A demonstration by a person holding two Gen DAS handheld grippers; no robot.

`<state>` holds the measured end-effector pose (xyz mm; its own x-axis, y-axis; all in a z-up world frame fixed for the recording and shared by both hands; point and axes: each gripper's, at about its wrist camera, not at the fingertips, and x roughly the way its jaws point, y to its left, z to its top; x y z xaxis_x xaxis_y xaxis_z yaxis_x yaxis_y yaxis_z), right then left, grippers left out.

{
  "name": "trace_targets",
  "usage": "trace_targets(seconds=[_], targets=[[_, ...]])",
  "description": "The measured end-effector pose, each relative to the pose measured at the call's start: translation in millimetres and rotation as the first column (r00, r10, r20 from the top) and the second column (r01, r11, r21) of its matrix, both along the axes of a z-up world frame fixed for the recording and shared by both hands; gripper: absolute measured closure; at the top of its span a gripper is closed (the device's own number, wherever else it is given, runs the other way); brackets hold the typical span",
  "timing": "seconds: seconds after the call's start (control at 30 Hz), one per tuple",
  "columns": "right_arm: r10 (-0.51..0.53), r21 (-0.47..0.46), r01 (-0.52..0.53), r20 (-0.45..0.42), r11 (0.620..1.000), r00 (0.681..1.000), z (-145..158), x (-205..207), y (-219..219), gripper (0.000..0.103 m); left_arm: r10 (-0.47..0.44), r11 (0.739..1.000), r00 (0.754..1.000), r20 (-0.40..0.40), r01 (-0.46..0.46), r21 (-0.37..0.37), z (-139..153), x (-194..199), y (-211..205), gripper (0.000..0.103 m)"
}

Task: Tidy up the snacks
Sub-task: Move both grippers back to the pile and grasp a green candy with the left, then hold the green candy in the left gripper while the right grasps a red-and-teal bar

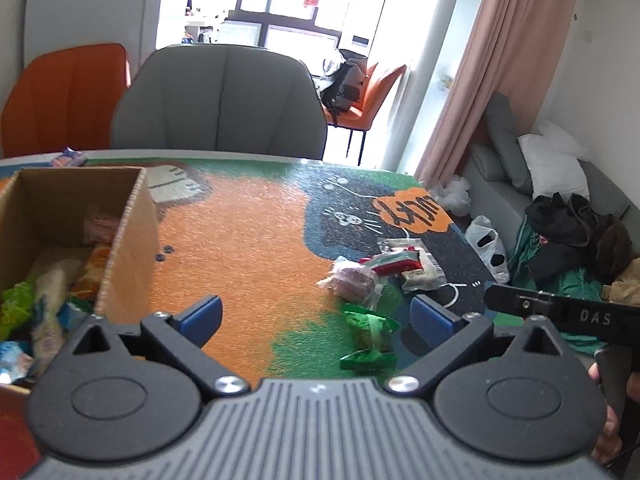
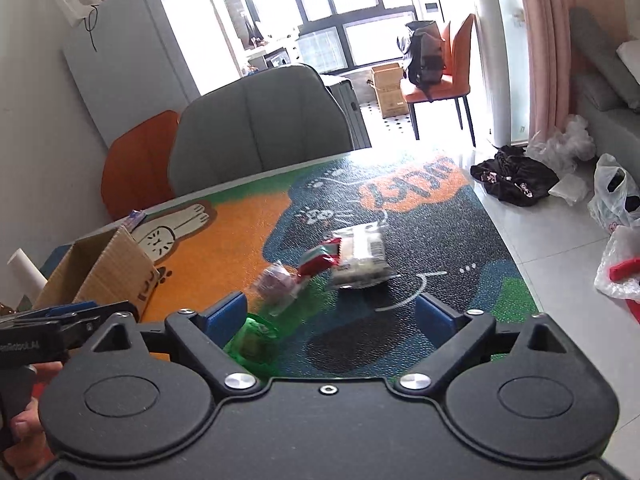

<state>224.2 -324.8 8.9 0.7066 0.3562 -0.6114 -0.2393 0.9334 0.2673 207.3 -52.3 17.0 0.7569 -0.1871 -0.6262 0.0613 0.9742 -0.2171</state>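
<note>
A cardboard box (image 1: 128,216) holding several wrapped snacks stands at the left of the table; its corner also shows in the right wrist view (image 2: 104,272). Loose snacks lie on the mat: a green wrapped candy (image 1: 370,336) (image 2: 254,338), a clear pack with a purple treat (image 1: 354,282) (image 2: 278,282), a red and white pack (image 1: 394,262) (image 2: 320,260) and a white pack (image 2: 362,256). My left gripper (image 1: 318,314) is open above the mat, the green candy just inside its right finger. My right gripper (image 2: 330,316) is open, the green candy beside its left finger.
A colourful cartoon mat (image 1: 248,240) covers the table. A grey chair (image 1: 220,100) and an orange chair (image 1: 64,96) stand behind the far edge. A small blue packet (image 1: 70,157) lies by that edge. Bags and clothes lie on the floor at the right.
</note>
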Motion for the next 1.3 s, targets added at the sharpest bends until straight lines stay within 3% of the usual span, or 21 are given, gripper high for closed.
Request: trace_targets(seconds=[0.1,0.43,0.67,0.77,0.83,0.9,1.13,1.3], targets=[[0.005,-0.004,-0.005,-0.013,1.000,1.000,-4.9,5.5,-3.3,0.019,-0.014,1.000,1.000,-0.009,0.014,-0.009,-6.1,8.4,-6.6,0.004],[0.004,-0.009,-0.004,-0.042,1.000,0.999,-18.1,22.0,-14.2,0.024,-0.073,0.997,0.994,-0.085,0.070,-0.036,-36.8,38.9,-31.4,0.036],[0.004,-0.008,-0.005,-0.063,1.000,0.998,-26.0,35.6,-16.8,0.027,-0.106,0.994,0.986,-0.127,0.100,-0.048,-55.1,54.5,-43.2,0.039],[0.007,-0.010,-0.007,-0.069,1.000,0.998,-27.7,40.5,-16.2,0.027,-0.124,0.992,0.981,-0.150,0.118,-0.045,-63.7,60.9,-49.4,0.050],[0.009,-0.008,-0.010,-0.074,1.000,0.997,-28.9,43.6,-15.3,0.027,-0.129,0.991,0.974,-0.185,0.124,-0.040,-71.8,65.1,-51.7,0.070],[0.015,-0.009,-0.015,-0.076,1.000,0.997,-29.6,46.8,-12.9,0.027,-0.127,0.991,0.974,-0.188,0.118,-0.060,-74.2,65.2,-48.5,0.073],[0.030,-0.007,-0.030,-0.072,1.000,0.997,-29.3,59.0,-3.2,0.027,-0.085,0.996,0.985,-0.152,0.083,-0.019,-60.8,63.1,-31.1,0.076],[0.058,0.002,-0.058,-0.065,0.998,0.996,-26.8,68.2,9.4,0.038,-0.060,0.998,0.990,-0.129,0.060,-0.008,-52.1,62.7,-17.8,0.076]])
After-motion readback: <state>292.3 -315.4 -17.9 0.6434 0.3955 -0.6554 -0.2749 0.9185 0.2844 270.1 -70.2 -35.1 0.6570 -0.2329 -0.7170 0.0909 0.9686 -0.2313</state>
